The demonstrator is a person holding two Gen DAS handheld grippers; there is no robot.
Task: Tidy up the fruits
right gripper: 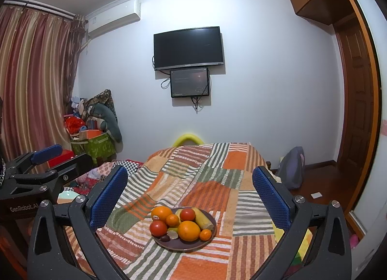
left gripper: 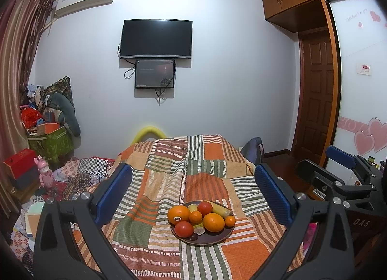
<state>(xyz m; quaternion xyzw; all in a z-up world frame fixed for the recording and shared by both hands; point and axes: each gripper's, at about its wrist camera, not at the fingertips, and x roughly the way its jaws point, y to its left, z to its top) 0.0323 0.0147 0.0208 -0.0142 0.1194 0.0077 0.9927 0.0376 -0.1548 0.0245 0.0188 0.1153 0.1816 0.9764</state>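
Left wrist view: our left gripper [left gripper: 193, 193] is spread wide, empty, above the round dark plate [left gripper: 208, 240] of oranges, tomatoes and a banana on the striped patchwork cloth [left gripper: 205, 178].

Right wrist view: our right gripper [right gripper: 189, 193] is likewise released, with the plate [right gripper: 186, 246] centred between its blue pads [right gripper: 108, 197].

Fruits [left gripper: 200, 218] on plate [left gripper: 208, 240] on bedspread [left gripper: 205, 178]
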